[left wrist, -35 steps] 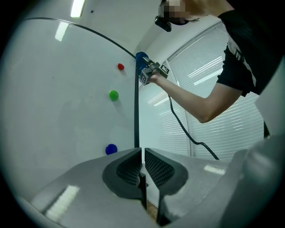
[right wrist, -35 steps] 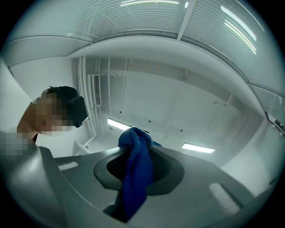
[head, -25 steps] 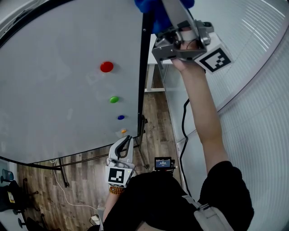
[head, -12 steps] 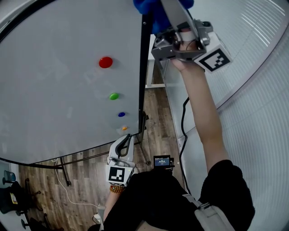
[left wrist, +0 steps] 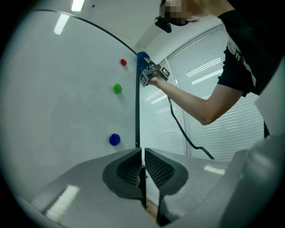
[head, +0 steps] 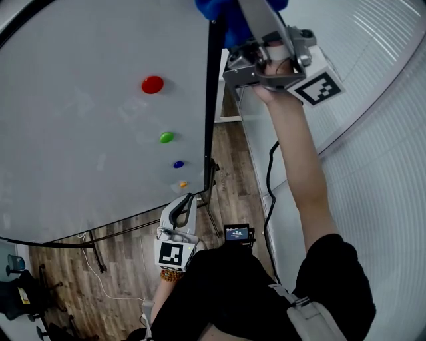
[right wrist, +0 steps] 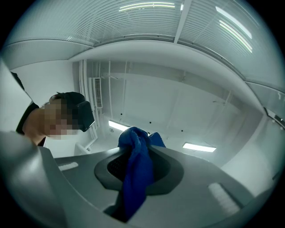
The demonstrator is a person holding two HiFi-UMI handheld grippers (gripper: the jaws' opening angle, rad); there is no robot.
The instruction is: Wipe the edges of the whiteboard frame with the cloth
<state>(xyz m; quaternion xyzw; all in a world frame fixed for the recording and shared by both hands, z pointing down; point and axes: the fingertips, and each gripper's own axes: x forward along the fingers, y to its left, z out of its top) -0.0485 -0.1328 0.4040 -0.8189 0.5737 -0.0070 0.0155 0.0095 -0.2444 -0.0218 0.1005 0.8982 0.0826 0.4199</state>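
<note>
The whiteboard (head: pixel 86 126) stands upright, with its black frame edge (head: pixel 212 100) running down its right side. My right gripper (head: pixel 256 16) is raised at the top of that edge and is shut on a blue cloth (head: pixel 223 16) that lies against the frame. In the right gripper view the cloth (right wrist: pixel 138 169) hangs bunched between the jaws of the right gripper (right wrist: pixel 139 153). The left gripper view shows the cloth (left wrist: pixel 142 60) high on the frame edge (left wrist: pixel 137 116). My left gripper (head: pixel 183 205) hangs low near the board's bottom right corner, shut and empty, as the left gripper view shows (left wrist: pixel 143 167).
Red (head: pixel 152 84), green (head: pixel 166 137), blue (head: pixel 178 164) and orange (head: pixel 183 184) magnets stick to the board. Window blinds (head: pixel 373 133) close in on the right. A black cable (head: pixel 269 180) hangs beside the frame. Stand legs (head: pixel 93 256) rest on the wood floor.
Almost nothing: the board and its magnets drift slightly left in the head view. The right gripper stays at the top of the frame edge with the cloth.
</note>
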